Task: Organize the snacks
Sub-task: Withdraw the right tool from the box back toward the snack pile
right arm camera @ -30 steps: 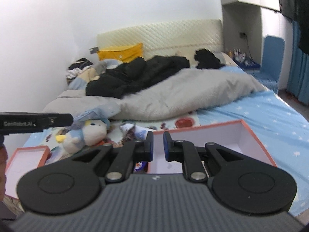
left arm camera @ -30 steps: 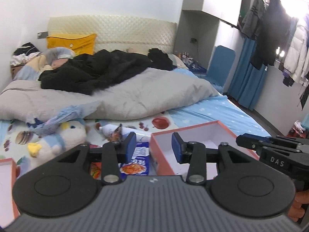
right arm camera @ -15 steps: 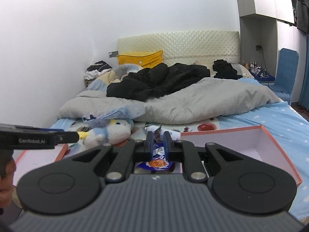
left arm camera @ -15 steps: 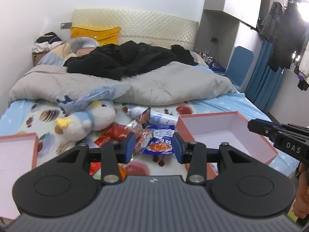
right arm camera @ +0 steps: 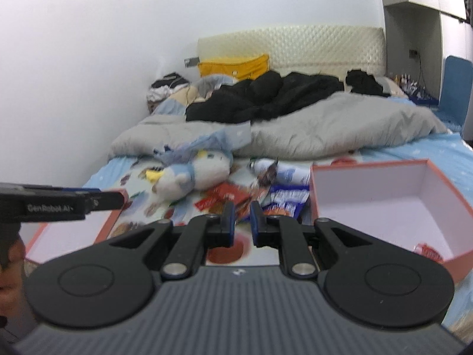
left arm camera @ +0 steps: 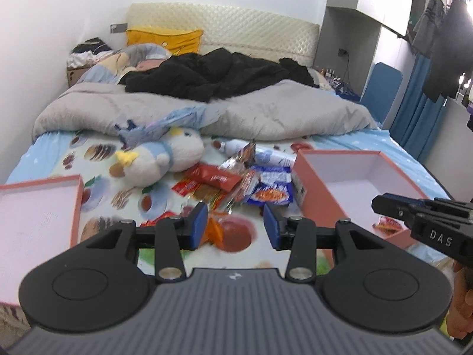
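At right, our deep pink box (right arm camera: 384,195) holds one red packet (right arm camera: 428,250); the shallow lid (left arm camera: 38,222) at left is bare. Left gripper (left arm camera: 235,224) jaws are spread, right gripper (right arm camera: 242,222) jaws nearly together, both pinching nothing.

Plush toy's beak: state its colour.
Yellow, on the plush toy; clearest in the left wrist view.

- The bed (left arm camera: 340,145) is viewed from its foot by the left wrist camera, angled downward toward the headboard;
- The right wrist view is set alongside, facing likewise;
- The snack pile (left arm camera: 236,183) and salmon box (right arm camera: 384,195) are shared.
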A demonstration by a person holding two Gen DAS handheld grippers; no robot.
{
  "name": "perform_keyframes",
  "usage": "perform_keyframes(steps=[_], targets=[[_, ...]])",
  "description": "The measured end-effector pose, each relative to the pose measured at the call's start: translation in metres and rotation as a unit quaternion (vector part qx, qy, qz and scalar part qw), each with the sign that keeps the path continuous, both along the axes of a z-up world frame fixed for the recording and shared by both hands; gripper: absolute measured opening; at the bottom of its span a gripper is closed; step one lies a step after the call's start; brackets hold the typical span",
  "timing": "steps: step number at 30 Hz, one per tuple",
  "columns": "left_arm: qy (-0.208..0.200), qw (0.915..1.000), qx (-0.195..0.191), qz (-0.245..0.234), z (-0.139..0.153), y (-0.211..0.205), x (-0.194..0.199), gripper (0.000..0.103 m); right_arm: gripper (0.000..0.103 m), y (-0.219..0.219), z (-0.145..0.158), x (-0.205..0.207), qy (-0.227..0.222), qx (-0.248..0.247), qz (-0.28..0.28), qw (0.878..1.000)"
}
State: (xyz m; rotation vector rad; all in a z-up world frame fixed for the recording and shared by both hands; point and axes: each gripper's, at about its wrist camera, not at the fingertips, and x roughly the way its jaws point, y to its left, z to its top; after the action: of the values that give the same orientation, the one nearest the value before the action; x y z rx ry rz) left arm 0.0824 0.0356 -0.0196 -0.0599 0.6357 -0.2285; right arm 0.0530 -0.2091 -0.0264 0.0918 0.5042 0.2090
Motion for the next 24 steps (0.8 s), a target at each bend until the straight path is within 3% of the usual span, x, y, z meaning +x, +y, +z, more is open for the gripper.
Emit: perform_keyframes(steps=[14, 24], targets=[[0.056, 0.998, -0.015, 0.025, -0.05, 0.02, -0.023, 0.048, 0.015, 0.028, -0.04, -0.023, 0.031, -0.012, 0.022, 0.999], [0.097, 0.9946, -0.007, 0.035, -0.081, 0.027, -0.002, 0.048, 0.015, 0.037, -0.065, -0.015, 0.046, -0.033, 0.039, 0.998]])
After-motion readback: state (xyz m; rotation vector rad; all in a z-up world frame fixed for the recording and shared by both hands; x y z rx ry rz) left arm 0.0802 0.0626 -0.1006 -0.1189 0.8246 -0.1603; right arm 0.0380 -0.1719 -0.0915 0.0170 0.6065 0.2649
